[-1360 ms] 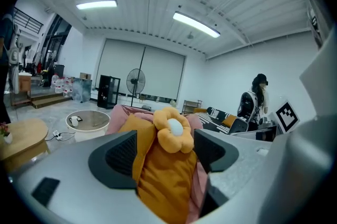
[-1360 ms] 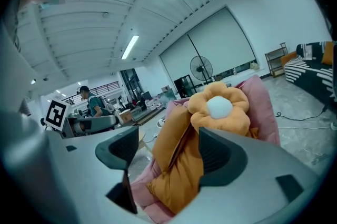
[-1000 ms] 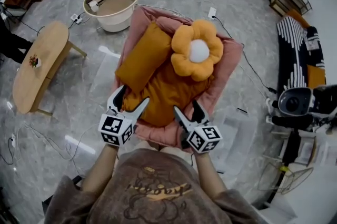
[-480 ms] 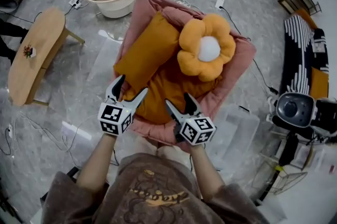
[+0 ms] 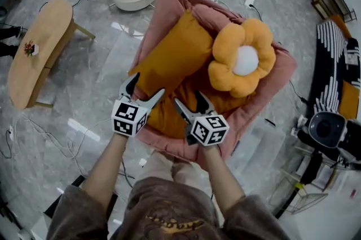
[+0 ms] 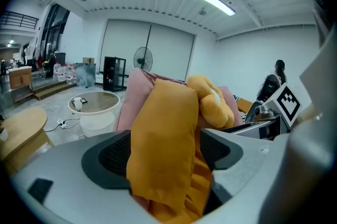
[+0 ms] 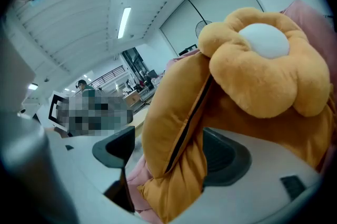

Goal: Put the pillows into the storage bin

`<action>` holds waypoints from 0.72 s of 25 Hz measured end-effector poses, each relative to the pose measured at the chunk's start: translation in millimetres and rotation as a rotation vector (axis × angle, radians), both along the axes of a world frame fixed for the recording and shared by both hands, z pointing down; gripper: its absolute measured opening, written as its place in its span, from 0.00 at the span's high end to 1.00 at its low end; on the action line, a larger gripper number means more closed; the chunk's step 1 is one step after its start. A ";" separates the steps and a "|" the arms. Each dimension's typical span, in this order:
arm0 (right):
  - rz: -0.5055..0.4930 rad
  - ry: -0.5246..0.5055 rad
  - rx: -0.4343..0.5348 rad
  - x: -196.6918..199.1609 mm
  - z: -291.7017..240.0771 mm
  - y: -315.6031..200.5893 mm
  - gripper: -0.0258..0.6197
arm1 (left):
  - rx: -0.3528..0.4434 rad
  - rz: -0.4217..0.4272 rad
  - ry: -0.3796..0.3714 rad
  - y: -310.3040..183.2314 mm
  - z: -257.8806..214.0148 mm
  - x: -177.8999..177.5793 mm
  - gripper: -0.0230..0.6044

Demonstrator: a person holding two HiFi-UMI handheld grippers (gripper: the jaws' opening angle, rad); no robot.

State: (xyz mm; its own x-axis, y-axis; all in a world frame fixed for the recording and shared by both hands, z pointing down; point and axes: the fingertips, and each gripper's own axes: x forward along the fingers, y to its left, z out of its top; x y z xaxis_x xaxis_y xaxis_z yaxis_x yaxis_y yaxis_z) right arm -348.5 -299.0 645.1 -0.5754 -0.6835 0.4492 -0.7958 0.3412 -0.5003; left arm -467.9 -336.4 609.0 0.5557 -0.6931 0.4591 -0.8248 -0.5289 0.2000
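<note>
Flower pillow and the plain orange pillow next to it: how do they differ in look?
The flower pillow is petal-lobed with a white centre; the plain orange pillow is rectangular and one colour. The flower pillow is a lighter yellow-orange, the plain orange pillow a deeper shade. Both lie stacked above the pink cushion, side by side.

Wooden table (image 5: 39, 50) left — striped sofa (image 5: 327, 64) right.

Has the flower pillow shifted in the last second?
Yes. The flower pillow has drifted right and farther from the white tub on the floor, though the head view swung a little too.
</note>
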 end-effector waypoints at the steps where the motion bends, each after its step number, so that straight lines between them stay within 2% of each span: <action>1: -0.004 -0.003 -0.003 -4.6 5.3 -5.6 0.35 | -0.006 0.006 0.000 -5.8 6.8 -1.6 0.34; 11: -0.017 -0.014 -0.024 -43.0 44.6 -59.1 0.35 | -0.032 0.033 0.008 -55.2 52.3 -7.8 0.28; 18: -0.020 -0.031 -0.029 -43.6 58.7 -73.6 0.37 | -0.070 0.089 0.086 -71.0 71.2 -4.2 0.27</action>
State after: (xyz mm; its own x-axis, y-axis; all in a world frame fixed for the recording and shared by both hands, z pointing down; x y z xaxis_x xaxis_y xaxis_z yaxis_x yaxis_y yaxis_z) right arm -392.1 -372.6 703.8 -0.6029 -0.6583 0.4507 -0.7729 0.3418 -0.5346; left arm -472.1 -407.4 680.2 0.6529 -0.6074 0.4525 -0.7535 -0.5816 0.3065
